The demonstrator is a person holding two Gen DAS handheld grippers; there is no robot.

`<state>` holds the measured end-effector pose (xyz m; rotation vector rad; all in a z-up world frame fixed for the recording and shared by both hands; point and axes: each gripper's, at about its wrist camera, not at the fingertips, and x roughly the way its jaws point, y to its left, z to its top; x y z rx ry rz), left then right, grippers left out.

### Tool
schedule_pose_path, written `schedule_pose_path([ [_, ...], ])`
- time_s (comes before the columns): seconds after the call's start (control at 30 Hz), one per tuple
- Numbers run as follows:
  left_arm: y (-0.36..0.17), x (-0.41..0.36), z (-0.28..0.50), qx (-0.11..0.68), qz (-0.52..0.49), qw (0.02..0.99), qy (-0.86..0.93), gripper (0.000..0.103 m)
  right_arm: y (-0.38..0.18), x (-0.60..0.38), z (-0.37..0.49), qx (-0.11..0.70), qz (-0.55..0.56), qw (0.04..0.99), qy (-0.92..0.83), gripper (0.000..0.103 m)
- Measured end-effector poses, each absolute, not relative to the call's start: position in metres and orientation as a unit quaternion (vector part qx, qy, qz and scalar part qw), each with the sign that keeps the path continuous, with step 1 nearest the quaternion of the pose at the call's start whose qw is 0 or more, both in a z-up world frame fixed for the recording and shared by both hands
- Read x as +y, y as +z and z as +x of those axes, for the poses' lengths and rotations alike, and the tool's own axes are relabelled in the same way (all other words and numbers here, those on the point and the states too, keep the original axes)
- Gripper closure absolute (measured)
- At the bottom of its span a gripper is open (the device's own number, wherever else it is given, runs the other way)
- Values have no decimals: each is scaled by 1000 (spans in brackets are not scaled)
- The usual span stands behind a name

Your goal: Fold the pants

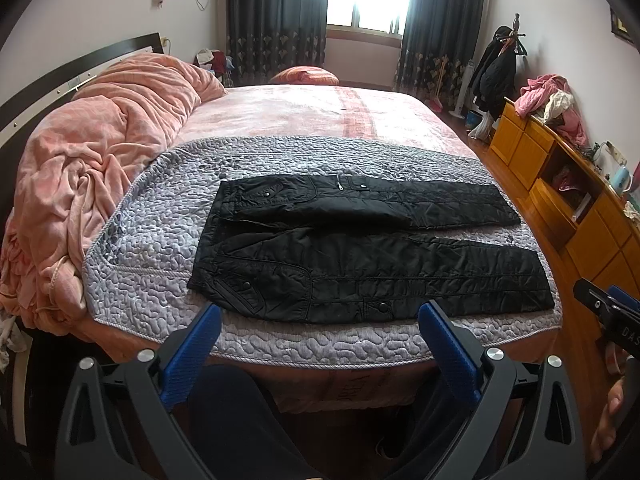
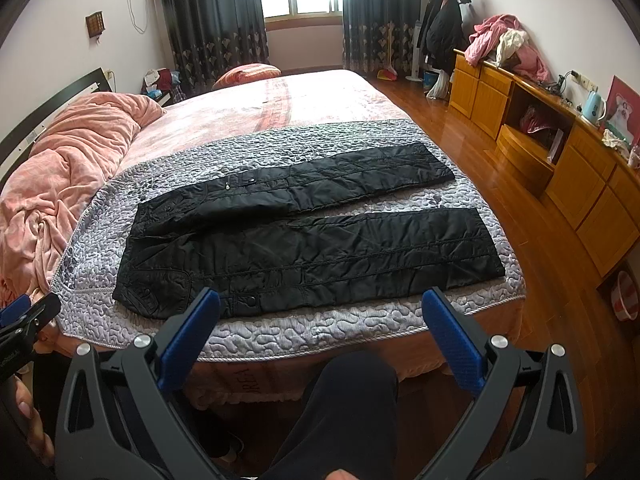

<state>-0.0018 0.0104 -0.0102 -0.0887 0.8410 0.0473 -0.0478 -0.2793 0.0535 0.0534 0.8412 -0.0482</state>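
The side of the bed (image 2: 256,384) has letters on its pink cover, turned sideways. Only a few can be read, something like "REA". In the left wrist view the same spot shows letters too, but they are too dim to read. The right gripper (image 1: 624,320), seen at the edge of that view, has white letters "DAS" on its black body, and the rest is cut off.

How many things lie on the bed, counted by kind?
Black pants: 1
Grey quilted cover: 1
Pink blanket: 1
Orange pillow: 1
Total: 4
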Motion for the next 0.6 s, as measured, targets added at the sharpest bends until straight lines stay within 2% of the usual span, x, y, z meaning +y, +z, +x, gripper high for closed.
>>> schedule_pose_path([
  [0.27,-12,5,0,406,-38,913,19,4,50,-282,-45,413,26,910,-24,2],
  [0.4,-13,-1,-2,375,-36,926,-4,4,47,-284,-42,408,23,913,-21,2],
  [0.6,-40,21,15,394,-78,916,3,4,46,-295,-35,371,12,928,-38,3],
])
